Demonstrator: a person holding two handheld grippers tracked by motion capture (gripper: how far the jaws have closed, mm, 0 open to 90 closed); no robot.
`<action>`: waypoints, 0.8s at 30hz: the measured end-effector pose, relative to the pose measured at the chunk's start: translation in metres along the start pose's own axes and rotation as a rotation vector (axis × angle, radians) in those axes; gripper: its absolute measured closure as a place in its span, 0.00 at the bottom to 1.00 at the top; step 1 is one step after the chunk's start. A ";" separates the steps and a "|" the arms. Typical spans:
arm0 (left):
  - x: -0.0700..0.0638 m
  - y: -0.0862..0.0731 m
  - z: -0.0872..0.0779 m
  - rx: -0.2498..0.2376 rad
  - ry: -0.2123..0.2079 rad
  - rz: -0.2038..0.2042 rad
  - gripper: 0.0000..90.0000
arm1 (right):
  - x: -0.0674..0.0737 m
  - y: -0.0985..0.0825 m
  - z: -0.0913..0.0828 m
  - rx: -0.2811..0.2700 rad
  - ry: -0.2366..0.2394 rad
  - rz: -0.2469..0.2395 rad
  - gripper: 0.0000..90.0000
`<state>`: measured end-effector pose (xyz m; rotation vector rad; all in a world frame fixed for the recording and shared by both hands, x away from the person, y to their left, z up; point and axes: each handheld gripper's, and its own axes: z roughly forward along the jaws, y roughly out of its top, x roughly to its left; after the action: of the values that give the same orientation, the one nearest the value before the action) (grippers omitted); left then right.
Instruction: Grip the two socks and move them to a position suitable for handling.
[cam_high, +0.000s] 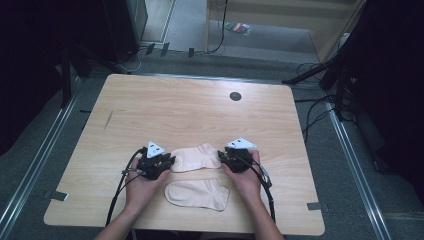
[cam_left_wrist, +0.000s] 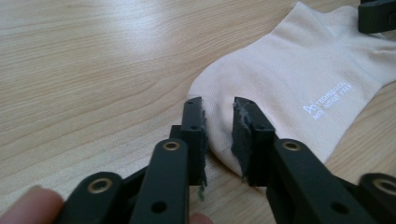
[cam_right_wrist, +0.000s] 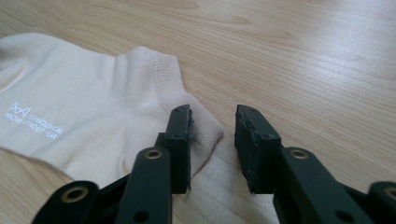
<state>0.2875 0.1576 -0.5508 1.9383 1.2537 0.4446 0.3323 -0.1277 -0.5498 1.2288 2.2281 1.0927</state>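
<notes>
Two beige socks (cam_high: 194, 158) (cam_high: 197, 194), flat, near edge

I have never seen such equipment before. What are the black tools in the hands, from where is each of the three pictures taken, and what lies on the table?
No robot here: a person holds a hand tool with two black jaws in each hand. The high view looks down from above the person's side of the wooden table. There you see the left gripper and the right gripper, one at each end of the far sock. A second sock lies nearer the person.

The other two pictures come from small cameras riding on the tools, looking along their jaws. In the left gripper view, the left gripper has its jaws apart around the rounded end of the far sock, which bears small white lettering. In the right gripper view, the right gripper is open at the ribbed cuff. Nothing is gripped yet; both socks lie flat.
</notes>
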 end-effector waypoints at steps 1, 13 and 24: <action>0.000 0.000 0.000 0.000 0.000 0.000 0.89 | 0.001 -0.001 0.000 -0.002 -0.002 -0.006 0.79; 0.008 -0.001 -0.004 -0.019 -0.060 -0.033 1.00 | 0.001 -0.004 -0.006 0.013 0.058 0.042 0.98; 0.017 0.002 -0.016 -0.058 -0.071 -0.034 1.00 | 0.006 0.003 -0.023 -0.050 0.058 0.048 0.98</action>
<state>0.2857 0.1787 -0.5412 1.8658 1.2137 0.3874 0.3163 -0.1322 -0.5326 1.2513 2.2102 1.2096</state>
